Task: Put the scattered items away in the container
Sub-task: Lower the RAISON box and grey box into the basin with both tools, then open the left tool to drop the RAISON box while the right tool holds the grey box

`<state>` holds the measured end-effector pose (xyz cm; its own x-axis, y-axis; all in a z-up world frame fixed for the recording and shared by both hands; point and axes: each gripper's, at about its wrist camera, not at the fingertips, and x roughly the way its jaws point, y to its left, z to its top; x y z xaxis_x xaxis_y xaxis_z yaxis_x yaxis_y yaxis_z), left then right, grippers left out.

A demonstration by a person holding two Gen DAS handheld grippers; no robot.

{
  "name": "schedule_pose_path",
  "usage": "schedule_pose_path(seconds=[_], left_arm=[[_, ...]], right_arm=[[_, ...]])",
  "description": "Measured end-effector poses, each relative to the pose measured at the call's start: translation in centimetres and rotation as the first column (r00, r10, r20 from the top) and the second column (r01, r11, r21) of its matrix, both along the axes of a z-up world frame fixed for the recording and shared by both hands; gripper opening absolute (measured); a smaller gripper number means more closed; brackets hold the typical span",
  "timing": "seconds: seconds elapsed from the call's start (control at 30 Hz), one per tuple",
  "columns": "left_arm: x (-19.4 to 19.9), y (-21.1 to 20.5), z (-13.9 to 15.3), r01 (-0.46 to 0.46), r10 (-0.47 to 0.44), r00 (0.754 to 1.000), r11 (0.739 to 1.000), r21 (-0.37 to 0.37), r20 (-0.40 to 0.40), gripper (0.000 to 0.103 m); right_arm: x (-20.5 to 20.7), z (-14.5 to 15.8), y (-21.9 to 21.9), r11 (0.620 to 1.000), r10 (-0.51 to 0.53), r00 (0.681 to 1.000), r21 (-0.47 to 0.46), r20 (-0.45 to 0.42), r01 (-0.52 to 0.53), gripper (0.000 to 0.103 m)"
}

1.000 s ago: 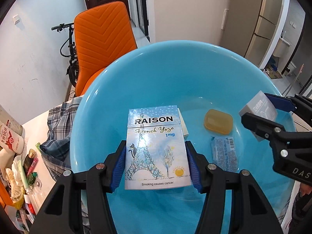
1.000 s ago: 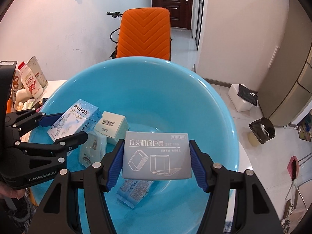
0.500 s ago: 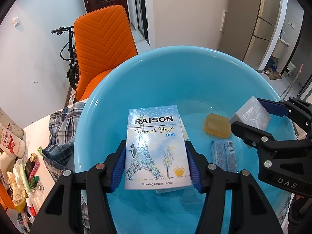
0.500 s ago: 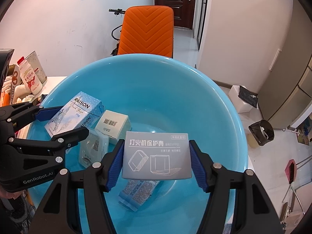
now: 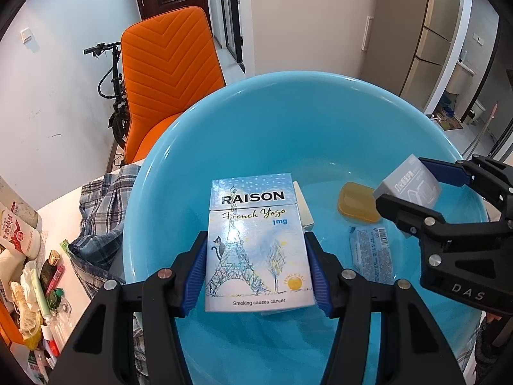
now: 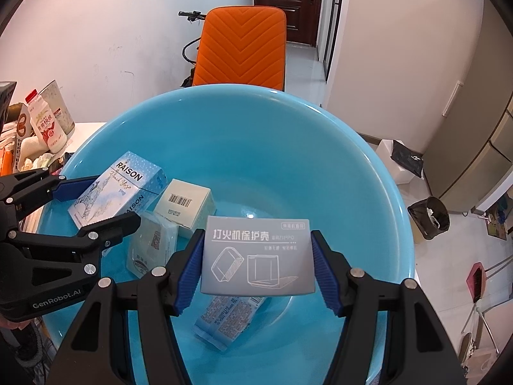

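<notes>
Behind blue basin, orange chair

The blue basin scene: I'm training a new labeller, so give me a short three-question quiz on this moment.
1. True or false: the left gripper holds the cigarette pack above the blue basin.
2. What does the right gripper hold? A) the amber soap B) the grey box C) a bottle
3. Fill in: behind the basin stands an orange ____.

Key:
1. True; the pack is clamped between both blue pads.
2. B, the grey box; the amber soap lies in the basin.
3. chair.
</notes>
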<state>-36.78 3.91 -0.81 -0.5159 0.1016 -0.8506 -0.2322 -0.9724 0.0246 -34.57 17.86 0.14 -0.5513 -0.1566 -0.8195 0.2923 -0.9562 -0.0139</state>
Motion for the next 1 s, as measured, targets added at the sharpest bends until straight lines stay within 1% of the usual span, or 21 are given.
schedule_pose_path(seconds=[0.17, 0.23, 0.53, 0.7, 0.9, 0.97, 1.0], left_arm=[[0.06, 0.13, -0.29, 0.002, -0.002, 1.0, 1.0, -0.009, -0.002, 0.059], [0.06, 0.12, -0.24, 0.003, -0.003, 1.0, 1.0, -0.002, 0.001, 0.059], [0.04, -0.05, -0.09, -0.001, 0.001, 1.0, 1.0, 0.008, 0.003, 0.059], [-0.07, -0.11, -0.08, 0.001, -0.001, 1.0, 1.0, 0.029, 0.008, 0.059], [-0.09, 0.24, -0.09, 0.005, -0.005, 1.0, 1.0, 0.02, 0.006, 0.06], [-0.12, 0.4, -0.11, 0.014, -0.014, 1.0, 1.0, 0.022, 0.01, 0.067], [-0.11, 0.47, -0.1, 0.02, -0.02, 1.0, 0.999, 0.031, 0.012, 0.079]], right_arm=[[-0.23, 0.1, 0.36, 1.0, 0.0, 1.0, -0.022, 0.013, 0.0, 0.062], [-0.29, 0.09, 0.44, 1.0, -0.001, 1.0, -0.026, 0.017, 0.002, 0.062], [-0.28, -0.04, 0.6, 1.0, -0.001, 1.0, -0.015, 0.015, 0.001, 0.062], [-0.31, -0.06, 0.71, 1.0, -0.001, 1.0, -0.017, 0.015, 0.001, 0.062], [-0.27, -0.12, 0.68, 1.0, 0.002, 1.0, -0.012, 0.013, -0.002, 0.062], [-0.27, -0.12, 0.68, 1.0, 0.002, 1.0, -0.013, 0.013, -0.002, 0.062], [-0.28, -0.12, 0.67, 1.0, 0.002, 1.0, -0.014, 0.012, -0.002, 0.062]])
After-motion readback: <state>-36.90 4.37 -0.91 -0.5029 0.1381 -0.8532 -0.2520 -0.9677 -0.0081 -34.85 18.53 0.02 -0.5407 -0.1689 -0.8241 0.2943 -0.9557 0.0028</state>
